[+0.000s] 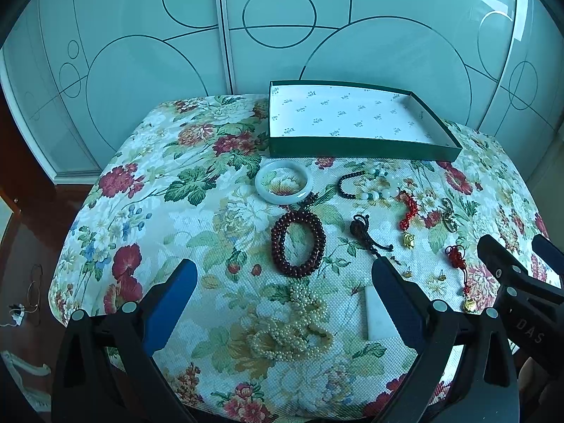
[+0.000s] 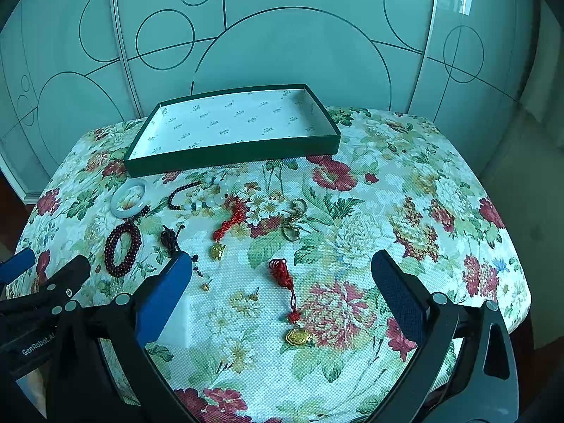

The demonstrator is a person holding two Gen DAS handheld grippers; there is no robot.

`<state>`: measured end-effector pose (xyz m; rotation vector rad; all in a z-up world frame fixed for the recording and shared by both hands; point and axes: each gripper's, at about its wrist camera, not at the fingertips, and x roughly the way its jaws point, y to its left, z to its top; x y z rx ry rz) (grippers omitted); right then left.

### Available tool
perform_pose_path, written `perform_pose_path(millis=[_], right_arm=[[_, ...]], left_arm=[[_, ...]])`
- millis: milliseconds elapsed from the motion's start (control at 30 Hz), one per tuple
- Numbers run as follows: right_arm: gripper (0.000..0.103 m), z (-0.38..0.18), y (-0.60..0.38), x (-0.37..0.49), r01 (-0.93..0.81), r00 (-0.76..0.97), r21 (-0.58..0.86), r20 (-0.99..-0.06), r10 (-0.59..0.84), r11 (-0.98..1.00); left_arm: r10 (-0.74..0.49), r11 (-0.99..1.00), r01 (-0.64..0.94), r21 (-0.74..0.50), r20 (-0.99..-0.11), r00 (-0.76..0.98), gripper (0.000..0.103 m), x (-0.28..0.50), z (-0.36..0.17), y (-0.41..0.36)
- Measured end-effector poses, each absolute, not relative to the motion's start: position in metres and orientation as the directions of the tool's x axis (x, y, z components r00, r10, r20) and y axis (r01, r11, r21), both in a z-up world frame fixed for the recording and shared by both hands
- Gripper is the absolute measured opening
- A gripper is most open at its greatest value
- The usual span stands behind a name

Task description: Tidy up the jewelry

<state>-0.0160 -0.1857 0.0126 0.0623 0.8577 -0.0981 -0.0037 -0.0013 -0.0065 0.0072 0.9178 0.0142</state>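
Observation:
An empty green box (image 1: 359, 148) (image 2: 232, 153) with a white printed lining stands at the table's far side. In front of it lie a jade bangle (image 1: 283, 182) (image 2: 129, 198), a dark red bead bracelet (image 1: 298, 243) (image 2: 122, 248), a black and white bead string (image 1: 370, 185) (image 2: 201, 195), a dark knotted cord (image 1: 366, 234) (image 2: 170, 238), two red cords with gold charms (image 1: 409, 218) (image 2: 290, 299), a gold key ring (image 1: 449, 216) (image 2: 294, 222) and a pearl necklace (image 1: 296, 331). My left gripper (image 1: 283, 278) is open above the pearls. My right gripper (image 2: 282, 275) is open above a red cord.
A floral cloth (image 1: 197, 190) (image 2: 405, 190) covers the table. A white card (image 1: 377, 313) (image 2: 179, 320) lies near the front between the grippers. Small gold earrings (image 2: 253, 294) lie loose. Frosted sliding doors (image 1: 148, 70) stand behind the table.

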Motion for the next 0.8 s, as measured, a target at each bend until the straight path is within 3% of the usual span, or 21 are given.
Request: perform_pose_path(millis=[800], right_arm=[[0.101, 0.0108, -0.184, -0.0164, 0.111, 0.648, 0.016, -0.759, -0.06, 0.994]], left_arm=[[0.018, 1.0, -0.013, 0.013, -0.802, 0.597, 0.099, -0.0025, -0.0078, -0.0014]])
